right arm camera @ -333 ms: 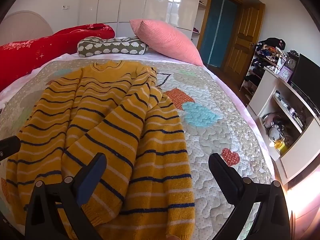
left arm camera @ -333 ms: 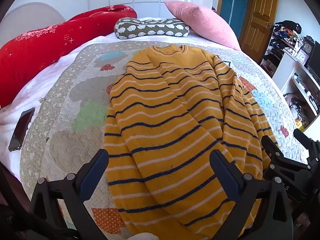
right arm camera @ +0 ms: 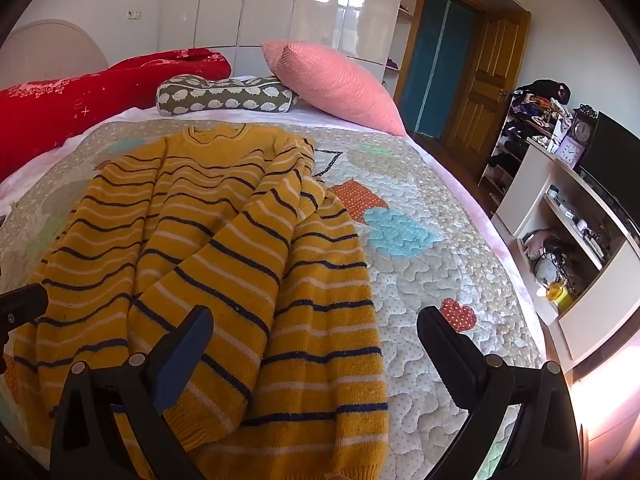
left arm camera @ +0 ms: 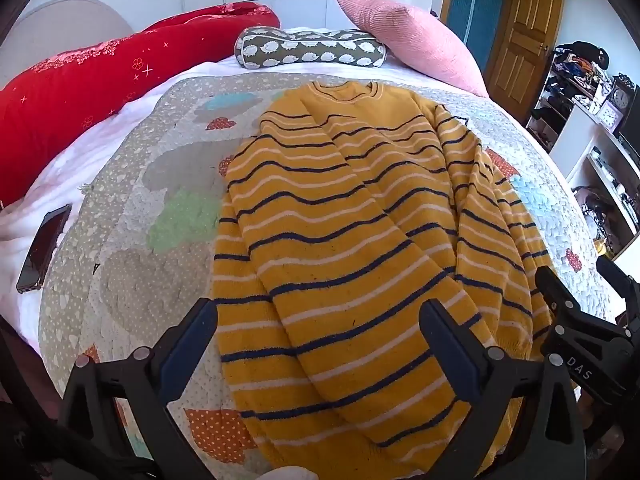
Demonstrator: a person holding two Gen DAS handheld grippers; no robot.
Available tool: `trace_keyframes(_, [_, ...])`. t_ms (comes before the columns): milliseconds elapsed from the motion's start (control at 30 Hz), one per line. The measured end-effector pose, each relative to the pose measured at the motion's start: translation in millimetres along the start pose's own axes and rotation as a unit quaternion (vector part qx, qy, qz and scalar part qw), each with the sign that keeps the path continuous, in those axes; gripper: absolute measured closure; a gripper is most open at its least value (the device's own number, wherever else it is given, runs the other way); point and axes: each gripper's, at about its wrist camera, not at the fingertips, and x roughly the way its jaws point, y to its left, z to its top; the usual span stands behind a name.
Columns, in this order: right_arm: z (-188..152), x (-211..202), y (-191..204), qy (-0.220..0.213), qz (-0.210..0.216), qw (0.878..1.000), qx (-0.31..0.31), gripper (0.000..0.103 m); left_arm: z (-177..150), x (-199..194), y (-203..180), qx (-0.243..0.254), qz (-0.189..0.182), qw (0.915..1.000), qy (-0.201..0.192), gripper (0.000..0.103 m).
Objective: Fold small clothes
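Left wrist view: left gripper [left arm camera: 318,344] jaws spread wide, nothing between them, hovering over the lower part of the yellow striped sweater [left arm camera: 352,248]. Sweater lies on the patchwork quilt [left arm camera: 132,264], neck toward the pillows, both sleeves folded in across the body. Right gripper's [left arm camera: 580,344] black frame shows at the right edge just beside the sweater's side; jaw state can't be told from here. Phone [left arm camera: 42,248] lies on the white sheet at the left, off the quilt. Red bolster [left arm camera: 100,92], hedgehog-print cushion [left arm camera: 310,50] and pink pillow [left arm camera: 416,46] at the head of the bed. Right wrist view: right gripper [right arm camera: 314,348] jaws wide apart, empty, above the sweater's [right arm camera: 208,260] hem and the bare quilt [right arm camera: 432,280] beside it. Folded right sleeve lies diagonally on top, cuff near the left finger [right arm camera: 182,354]. Bit of the left gripper [right arm camera: 20,306] at the left edge. White shelf unit [right arm camera: 560,240] with clocks stands right of the bed, wooden door [right arm camera: 486,92] behind.
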Motion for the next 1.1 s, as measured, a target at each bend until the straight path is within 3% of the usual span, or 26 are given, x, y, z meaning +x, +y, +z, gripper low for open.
trace_keyframes(333, [-11.1,11.8,-4.8,0.02,-0.005,1.0,0.0,0.001,-24.3,35.3,18.6,-0.023,0.042,0.9971,0.059,0.002])
trace_keyframes(433, [-16.8,21.5,-4.3,0.038,-0.002,0.999,-0.004,0.001,-29.3,42.4,23.7,-0.034,0.035,0.9964,0.07,0.002])
trace_keyframes(600, [-28.2,38.4,-4.3,0.072,0.019,0.997,0.0,0.001,-34.3,44.9,24.0,-0.045,0.032,0.9959,0.072,0.002])
trace_keyframes(833, [-38.4,58.2,-22.2,0.113,0.087,0.987,0.075,0.001,-44.9,43.6,33.7,-0.082,0.007,0.9952,0.053,0.001])
trace_keyframes(1100, [-47.4,56.1,-27.3,0.099,0.118,0.983,0.096,0.0,-47.0,42.2,32.0,-0.086,0.004,0.9953,0.045,0.001])
